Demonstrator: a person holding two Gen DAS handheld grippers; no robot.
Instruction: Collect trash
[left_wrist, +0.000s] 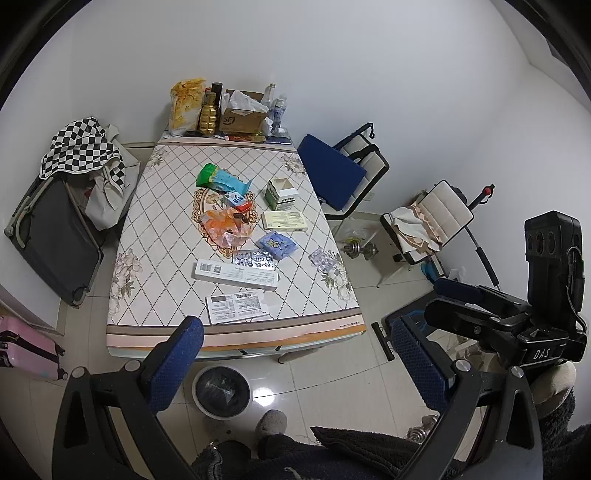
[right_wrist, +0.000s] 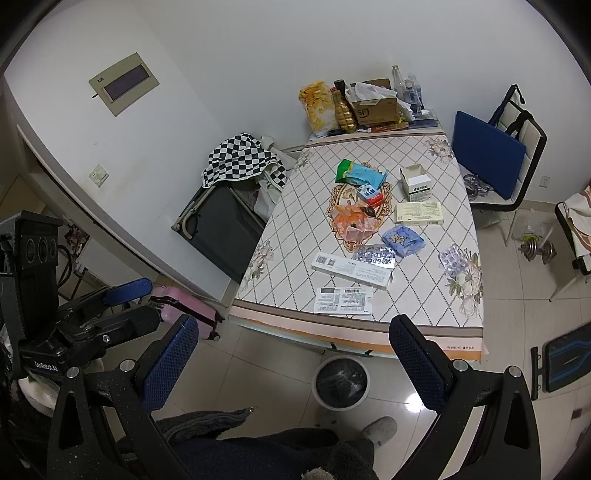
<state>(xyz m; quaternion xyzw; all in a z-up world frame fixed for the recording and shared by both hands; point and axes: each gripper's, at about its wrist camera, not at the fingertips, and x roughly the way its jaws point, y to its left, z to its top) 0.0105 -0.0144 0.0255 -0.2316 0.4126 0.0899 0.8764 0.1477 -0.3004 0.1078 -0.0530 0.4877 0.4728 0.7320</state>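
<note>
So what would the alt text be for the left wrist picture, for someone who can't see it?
Litter lies on a table with a patterned cloth: wrappers, small boxes, blister packs and paper slips. The open left gripper hovers short of it, above a bin on the tiled floor; the right gripper shows at the right.

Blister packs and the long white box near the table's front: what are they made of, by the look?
Blister packs: foil-backed plastic, probably; silvery and shiny, with rows of raised bubbles. Long white box: thin cardboard, it seems; matte, flat, crisp edges, printed barcode.
</note>
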